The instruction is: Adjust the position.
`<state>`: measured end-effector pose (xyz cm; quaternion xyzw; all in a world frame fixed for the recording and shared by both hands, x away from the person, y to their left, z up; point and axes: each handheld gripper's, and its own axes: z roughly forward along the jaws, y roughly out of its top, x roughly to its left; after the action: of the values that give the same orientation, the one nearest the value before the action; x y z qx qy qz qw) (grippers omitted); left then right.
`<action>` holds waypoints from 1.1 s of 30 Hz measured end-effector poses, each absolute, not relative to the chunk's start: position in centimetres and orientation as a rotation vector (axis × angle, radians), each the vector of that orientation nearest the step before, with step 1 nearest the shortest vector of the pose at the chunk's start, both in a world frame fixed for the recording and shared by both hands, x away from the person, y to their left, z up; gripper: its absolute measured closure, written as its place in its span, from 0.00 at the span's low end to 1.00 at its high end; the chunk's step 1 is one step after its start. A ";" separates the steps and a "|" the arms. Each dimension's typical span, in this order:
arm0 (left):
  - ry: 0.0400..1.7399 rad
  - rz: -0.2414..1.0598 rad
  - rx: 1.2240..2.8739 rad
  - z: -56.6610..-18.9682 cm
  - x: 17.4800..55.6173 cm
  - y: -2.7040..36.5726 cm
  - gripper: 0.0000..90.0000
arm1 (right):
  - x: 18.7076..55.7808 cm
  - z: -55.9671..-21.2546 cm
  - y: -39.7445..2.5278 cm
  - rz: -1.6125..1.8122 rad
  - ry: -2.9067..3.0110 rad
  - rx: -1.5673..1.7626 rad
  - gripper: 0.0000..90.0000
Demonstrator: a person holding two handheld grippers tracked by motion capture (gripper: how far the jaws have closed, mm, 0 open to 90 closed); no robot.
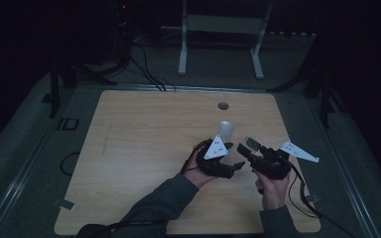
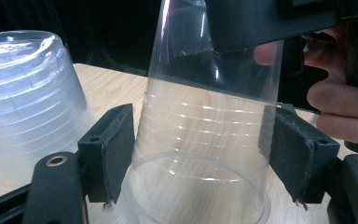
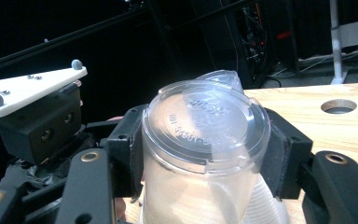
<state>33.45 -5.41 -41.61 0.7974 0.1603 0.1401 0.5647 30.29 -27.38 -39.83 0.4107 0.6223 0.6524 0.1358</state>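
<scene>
A clear plastic cup (image 2: 205, 121) lies sideways between both grippers above the table. My left gripper (image 2: 203, 149) is shut on it near the rim, with a pad (image 2: 114, 149) pressed to each side. My right gripper (image 3: 205, 149) is shut on its base end (image 3: 205, 126), and the wall is squeezed and dented there. In the high view the cup (image 1: 249, 144) hangs between the left gripper (image 1: 235, 162) and the right gripper (image 1: 246, 150), near the table's front right. A stack of clear cups (image 1: 225, 130) stands upside down just behind them, apart from both grippers (image 2: 28, 98).
The wooden table (image 1: 144, 148) has a round cable hole (image 1: 223, 105) at the back. A white frame (image 1: 218, 29) stands on the floor beyond it, with cables (image 1: 146, 69) to its left. The room is dark.
</scene>
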 end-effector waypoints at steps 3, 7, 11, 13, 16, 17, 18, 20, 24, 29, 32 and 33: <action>0.373 0.334 1.880 -41.5 33.4 -5.4 0.33 | 30.3 -39.8 -27.4 1.890 1.804 1.188 0.45; 0.366 0.333 1.882 -41.5 33.4 -5.4 0.34 | 30.3 -39.8 -27.5 1.890 1.813 1.189 0.43; 0.363 0.325 1.883 -41.5 33.4 -5.4 0.35 | 30.4 -39.7 -27.6 1.890 1.822 1.190 0.38; 0.360 0.325 1.884 -41.5 33.3 -5.3 0.35 | 30.4 -39.7 -27.7 1.888 1.833 1.189 0.37; 0.362 0.320 1.879 -41.3 33.4 -5.1 0.36 | 30.2 -39.6 -27.8 1.887 1.848 1.174 0.36; 0.360 0.320 1.880 -41.2 33.4 -5.0 0.36 | 30.2 -39.6 -27.8 1.890 1.850 1.165 0.36; 0.359 0.318 1.876 -41.2 33.3 -4.9 0.36 | 30.1 -39.5 -27.9 1.890 1.857 1.151 0.36; 0.355 0.317 1.877 -41.0 33.2 -4.6 0.36 | 29.8 -39.4 -28.0 1.882 1.872 1.135 0.35; 0.352 0.321 1.879 -41.0 33.1 -4.1 0.36 | 29.4 -39.3 -28.2 1.873 1.898 1.088 0.35; 0.376 0.324 1.872 -41.2 33.1 -3.3 0.36 | 29.0 -39.3 -28.3 1.831 1.928 1.023 0.35; 0.381 0.328 1.876 -41.1 33.2 -2.8 0.36 | 28.9 -39.3 -28.4 1.786 1.959 1.001 0.35; 0.383 0.330 1.875 -41.1 33.2 -2.7 0.36 | 28.9 -39.3 -28.4 1.773 1.968 0.992 0.35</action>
<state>33.18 -2.66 -41.08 0.7970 0.1626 0.1402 0.5645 28.93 -28.39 -39.35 0.3465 0.6873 0.6191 0.1558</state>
